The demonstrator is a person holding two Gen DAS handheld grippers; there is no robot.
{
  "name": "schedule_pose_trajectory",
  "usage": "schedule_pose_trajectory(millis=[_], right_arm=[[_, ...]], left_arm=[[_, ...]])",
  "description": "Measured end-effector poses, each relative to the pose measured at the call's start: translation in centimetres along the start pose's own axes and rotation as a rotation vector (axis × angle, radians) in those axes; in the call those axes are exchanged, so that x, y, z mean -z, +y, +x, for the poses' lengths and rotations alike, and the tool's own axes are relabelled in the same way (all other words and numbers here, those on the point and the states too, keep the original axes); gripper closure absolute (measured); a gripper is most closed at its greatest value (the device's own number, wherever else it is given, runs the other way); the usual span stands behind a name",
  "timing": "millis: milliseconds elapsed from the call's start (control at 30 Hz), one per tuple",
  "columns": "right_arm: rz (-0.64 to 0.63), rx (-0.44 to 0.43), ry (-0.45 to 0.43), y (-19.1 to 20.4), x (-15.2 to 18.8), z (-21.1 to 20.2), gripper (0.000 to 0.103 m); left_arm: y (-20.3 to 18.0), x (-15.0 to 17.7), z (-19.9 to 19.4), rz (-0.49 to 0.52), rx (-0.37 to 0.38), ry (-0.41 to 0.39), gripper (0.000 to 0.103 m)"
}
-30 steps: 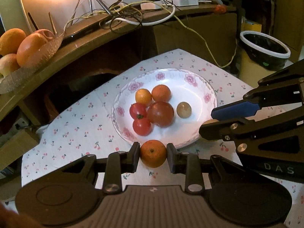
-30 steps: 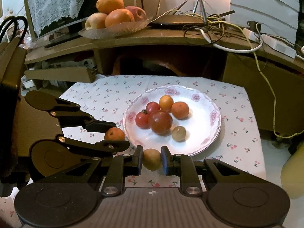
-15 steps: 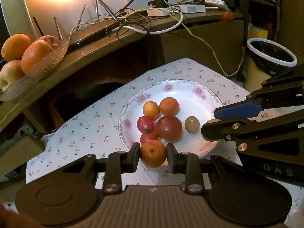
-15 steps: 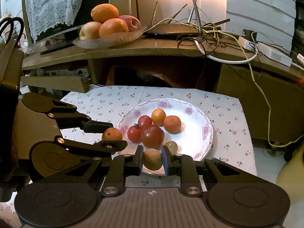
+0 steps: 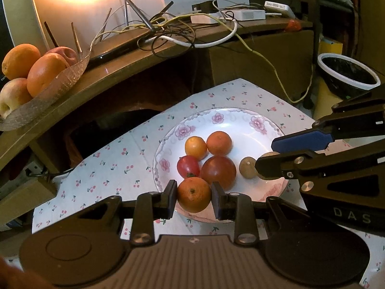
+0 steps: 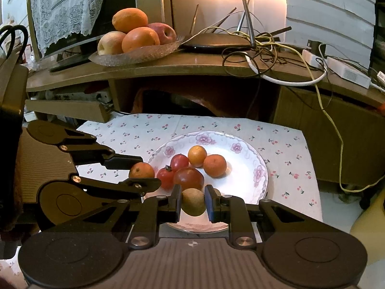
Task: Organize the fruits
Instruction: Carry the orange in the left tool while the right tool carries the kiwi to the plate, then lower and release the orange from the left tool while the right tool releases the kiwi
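- The left gripper (image 5: 194, 195) has its fingers closed on a small orange (image 5: 194, 194), one pad on each flank and the stem dimple facing the camera; gripped across its middle, the round fruit is unlikely to roll out.
- The right gripper (image 6: 193, 202) likewise clamps a brown fruit (image 6: 193, 201) between its fingers, squeezed at its widest part.
- Both held fruits hang over the near rim of the flowered plate (image 5: 243, 120), which lies just beyond the fingertips on a cherry-print cloth (image 5: 115, 159) covering the worktop. Both grippers tilt down towards it, so the likely step is setting these two fruits down with the rest.
- Just past the left fingers sit a dark tomato (image 5: 218, 173) and a red tomato (image 5: 188, 166), touching each other; behind them are a pale yellow-orange fruit (image 5: 195, 147) and a second orange (image 5: 219, 143), also bunched together.
- To the right of that cluster another brown fruit (image 5: 247, 167) lies apart, close to the right gripper's fingertips as the left wrist view shows them.
- The open white area at the plate's right and far side looks like the easiest landing spot.
- Far beyond, a wooden shelf (image 6: 192, 69) carries a glass dish (image 6: 134, 56) of large fruit and tangled cables (image 6: 264, 48).
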State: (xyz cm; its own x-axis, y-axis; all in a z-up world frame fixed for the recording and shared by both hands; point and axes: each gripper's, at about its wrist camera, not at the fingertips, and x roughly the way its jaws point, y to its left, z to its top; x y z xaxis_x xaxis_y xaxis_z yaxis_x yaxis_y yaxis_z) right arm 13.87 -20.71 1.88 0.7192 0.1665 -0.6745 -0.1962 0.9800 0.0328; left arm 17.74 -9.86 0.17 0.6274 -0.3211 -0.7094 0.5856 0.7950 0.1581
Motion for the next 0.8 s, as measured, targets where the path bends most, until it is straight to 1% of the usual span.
schedule_pose_trajectory(millis=[267, 567, 667, 733, 767, 800], right_arm=[[0.0, -0.005, -0.002, -0.4, -0.3, 0.5, 0.081], [-0.002, -0.005, 0.003, -1.2, -0.6, 1.9, 0.081], [-0.006, 0.002, 0.004, -1.3, -0.7, 2.4, 0.081], [-0.004, -0.011, 0.0, -1.4, -0.8, 2.7, 0.081], [-0.004, -0.022, -0.002, -1.3, -0.9, 2.8, 0.081], [-0.015, -0.014, -0.006, -1.1, -1.0, 2.9, 0.081]], left_arm=[[0.3, -0.3, 0.9, -0.018, 0.013, -0.003, 0.068], [0.2, -0.4, 2.1, -0.019, 0.008, 0.01, 0.068], [-0.1, -0.5, 2.4, -0.011, 0.028, 0.011, 0.067], [-0.8, -0.7, 2.5, 0.025, 0.0, -0.005, 0.067], [-0.8, -0.8, 2.5, 0.032, -0.011, -0.007, 0.067], [-0.7, -1.0, 2.6, 0.028, -0.009, -0.007, 0.067]])
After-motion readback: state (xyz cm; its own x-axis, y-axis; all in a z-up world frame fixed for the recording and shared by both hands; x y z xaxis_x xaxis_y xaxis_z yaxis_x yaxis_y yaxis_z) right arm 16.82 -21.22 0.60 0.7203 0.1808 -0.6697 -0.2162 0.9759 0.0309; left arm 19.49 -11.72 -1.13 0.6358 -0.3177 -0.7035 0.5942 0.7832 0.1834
